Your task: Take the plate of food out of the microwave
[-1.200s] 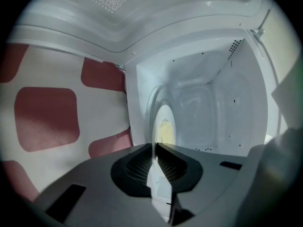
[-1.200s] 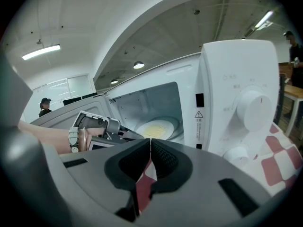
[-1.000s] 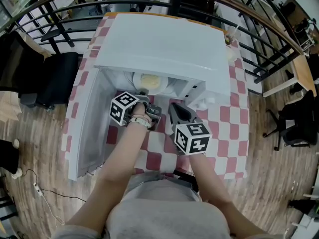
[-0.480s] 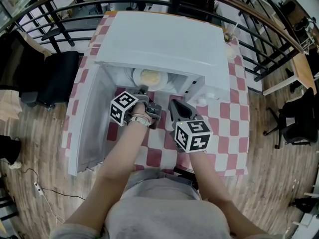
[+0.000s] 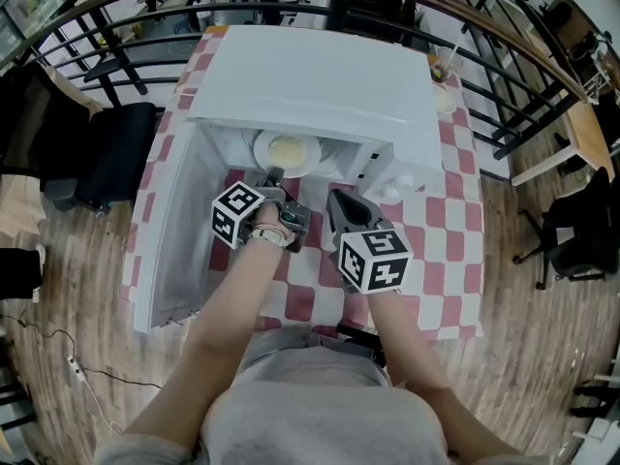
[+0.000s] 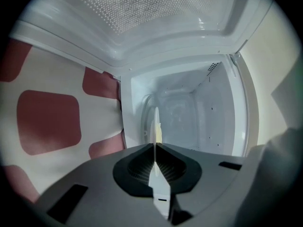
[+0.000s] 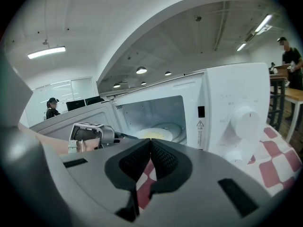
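- Red-and-white checked desk (image 5: 441, 250) is carrying the white microwave oven (image 5: 310, 76), which is standing open.
- Little is changing: the left gripper (image 6: 155, 148) is keeping its fingers clamped on the round white plate of yellow food (image 5: 288, 150) inside the microwave, so pulling it out seems next.
- Right gripper (image 7: 150, 143) is waiting before the microwave, fingers closed and empty.
- Microwave's roof is hiding the plate's far edge.

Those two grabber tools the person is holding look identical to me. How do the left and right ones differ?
The left hand-held gripper is clamped on the rim of the plate, while the right hand-held gripper is shut on nothing. The left one reaches into the open microwave. The right one is held outside, over the checked tablecloth. Both have their jaws together and point toward the microwave.
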`<state>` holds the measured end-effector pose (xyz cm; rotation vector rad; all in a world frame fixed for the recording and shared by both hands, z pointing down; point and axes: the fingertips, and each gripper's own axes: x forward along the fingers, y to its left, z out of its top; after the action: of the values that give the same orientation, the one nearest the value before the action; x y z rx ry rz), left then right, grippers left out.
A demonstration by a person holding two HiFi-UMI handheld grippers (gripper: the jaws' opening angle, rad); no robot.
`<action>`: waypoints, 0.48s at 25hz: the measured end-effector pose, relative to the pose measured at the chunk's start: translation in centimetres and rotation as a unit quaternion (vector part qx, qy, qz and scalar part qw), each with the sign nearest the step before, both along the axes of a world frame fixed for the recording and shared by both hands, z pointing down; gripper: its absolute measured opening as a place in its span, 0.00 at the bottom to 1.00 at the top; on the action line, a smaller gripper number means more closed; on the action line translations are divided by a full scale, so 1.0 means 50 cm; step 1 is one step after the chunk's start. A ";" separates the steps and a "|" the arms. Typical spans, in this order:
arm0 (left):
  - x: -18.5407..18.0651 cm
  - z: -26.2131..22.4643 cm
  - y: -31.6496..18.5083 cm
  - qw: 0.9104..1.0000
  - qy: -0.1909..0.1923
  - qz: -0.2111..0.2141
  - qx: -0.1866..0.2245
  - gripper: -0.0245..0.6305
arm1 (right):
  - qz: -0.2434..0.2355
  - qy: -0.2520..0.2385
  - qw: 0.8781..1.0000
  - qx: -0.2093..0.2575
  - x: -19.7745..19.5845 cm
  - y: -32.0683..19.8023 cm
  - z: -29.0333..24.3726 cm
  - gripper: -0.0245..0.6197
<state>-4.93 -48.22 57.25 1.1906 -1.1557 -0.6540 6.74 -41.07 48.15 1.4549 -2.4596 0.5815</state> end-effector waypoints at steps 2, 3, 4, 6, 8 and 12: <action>0.000 -0.005 0.002 1.000 0.000 0.002 0.008 0.06 | -0.002 0.000 1.000 0.004 0.000 0.002 -0.005 0.08; 0.001 -0.009 0.004 1.000 -0.001 0.003 0.012 0.06 | -0.002 -0.001 1.000 0.006 0.000 0.004 -0.007 0.08; 0.003 -0.012 0.007 1.000 -0.001 0.004 0.015 0.06 | -0.002 -0.001 1.000 0.009 0.001 0.006 -0.010 0.08; 0.006 -0.019 0.014 1.000 -0.001 0.005 0.019 0.06 | -0.003 -0.002 1.000 0.015 0.002 0.011 -0.016 0.08; 0.009 -0.027 0.021 1.000 -0.002 0.006 0.024 0.06 | -0.006 -0.001 1.000 0.024 0.002 0.016 -0.026 0.08; 0.013 -0.041 0.037 0.999 0.000 0.006 0.036 0.06 | -0.012 0.001 0.999 0.039 0.003 0.030 -0.042 0.08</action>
<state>-4.26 -46.38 55.22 1.2574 -1.1319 -0.6909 6.89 -39.60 46.06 1.4525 -2.5213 0.4836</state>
